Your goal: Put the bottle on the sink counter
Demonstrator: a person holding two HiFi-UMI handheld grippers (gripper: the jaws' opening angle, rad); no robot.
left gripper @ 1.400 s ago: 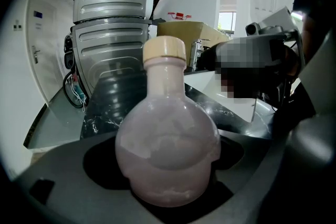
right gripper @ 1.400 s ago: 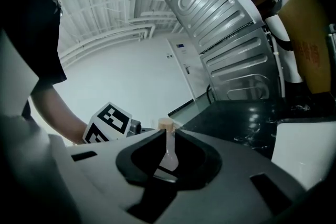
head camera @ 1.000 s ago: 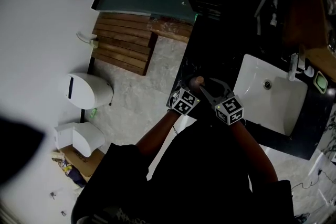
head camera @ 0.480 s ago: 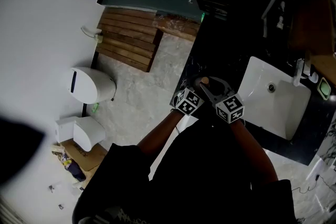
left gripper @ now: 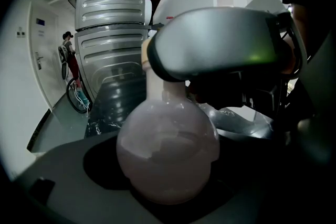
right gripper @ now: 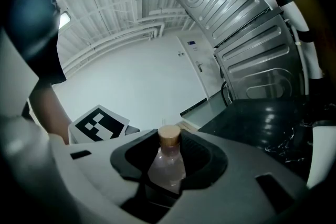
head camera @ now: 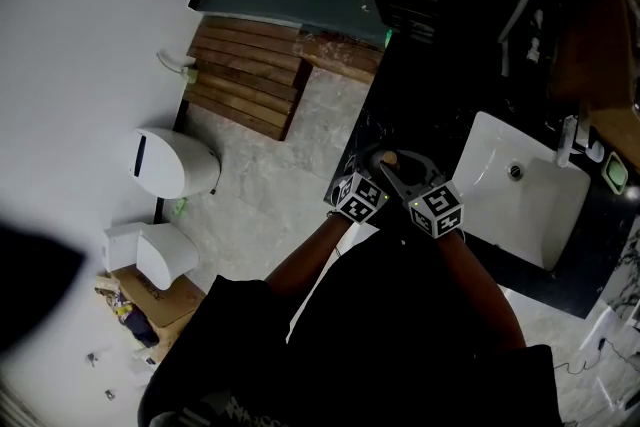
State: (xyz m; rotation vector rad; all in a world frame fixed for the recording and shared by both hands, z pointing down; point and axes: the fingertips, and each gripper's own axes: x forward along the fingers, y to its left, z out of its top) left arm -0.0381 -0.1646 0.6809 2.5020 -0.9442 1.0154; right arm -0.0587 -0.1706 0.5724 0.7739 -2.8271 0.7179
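Note:
A round-bellied glass bottle (left gripper: pixel 168 160) with a cork (right gripper: pixel 169 135) is held between both grippers over the near edge of the black sink counter (head camera: pixel 410 100). My left gripper (head camera: pixel 372 169) is shut on the bottle's belly, which fills the left gripper view. Higher up, my right gripper (head camera: pixel 402 171) is shut on the neck (right gripper: pixel 167 165) just under the cork; its grey jaw crosses above the belly in the left gripper view. In the head view only the cork tip (head camera: pixel 389 158) shows between the two marker cubes.
A white basin (head camera: pixel 520 190) is set in the counter to the right, with a tap (head camera: pixel 566 137) and a green soap dish (head camera: pixel 615 173) behind it. A toilet (head camera: pixel 170 163) and a wooden slat mat (head camera: pixel 245 80) lie left. Ribbed metal panels (left gripper: pixel 110 18) stand beyond the counter.
The head view has drifted slightly. Both grippers stay together on the bottle at the counter's edge, almost unmoved.

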